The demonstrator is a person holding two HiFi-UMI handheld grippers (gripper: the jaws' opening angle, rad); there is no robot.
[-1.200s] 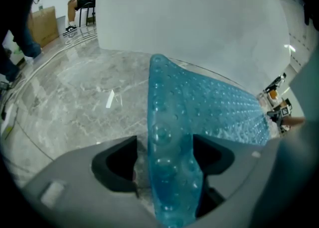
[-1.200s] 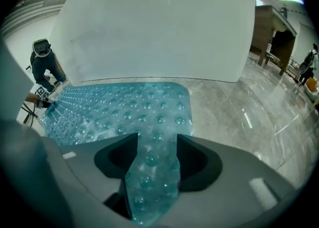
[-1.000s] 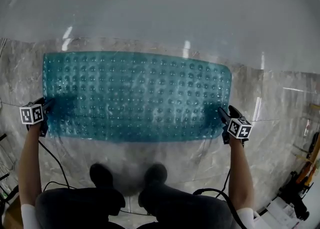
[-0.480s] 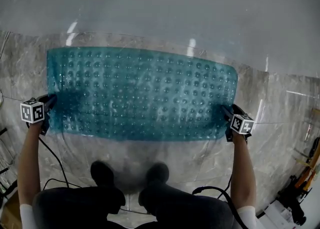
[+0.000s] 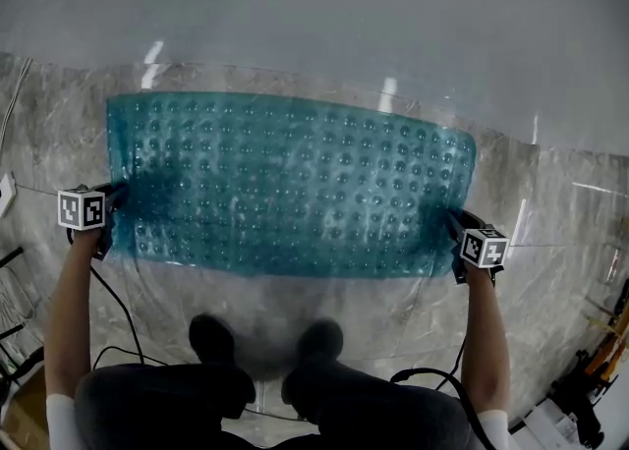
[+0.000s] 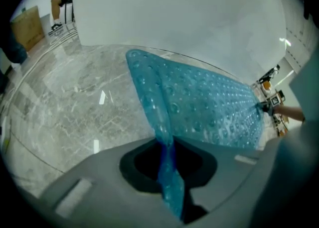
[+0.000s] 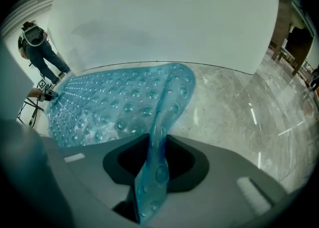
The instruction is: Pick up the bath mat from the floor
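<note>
So the bath mat [image 5: 295, 183] is stretching sideways in front of the person, long axis running left to right, with one short end at each hand. The left hand-held gripper [image 6: 167, 170] is pinching the left end, jaws tight on the rubber. The right hand-held gripper [image 7: 152, 172] is closing on the right end, and the mat's edge is already sitting squeezed between its jaws. Neither hand is nearer, each is parked at its own end. Both ends are curling up off the floor [image 5: 560, 232] into the jaws. I'm guessing the lift is needing both ends rising evenly.
</note>
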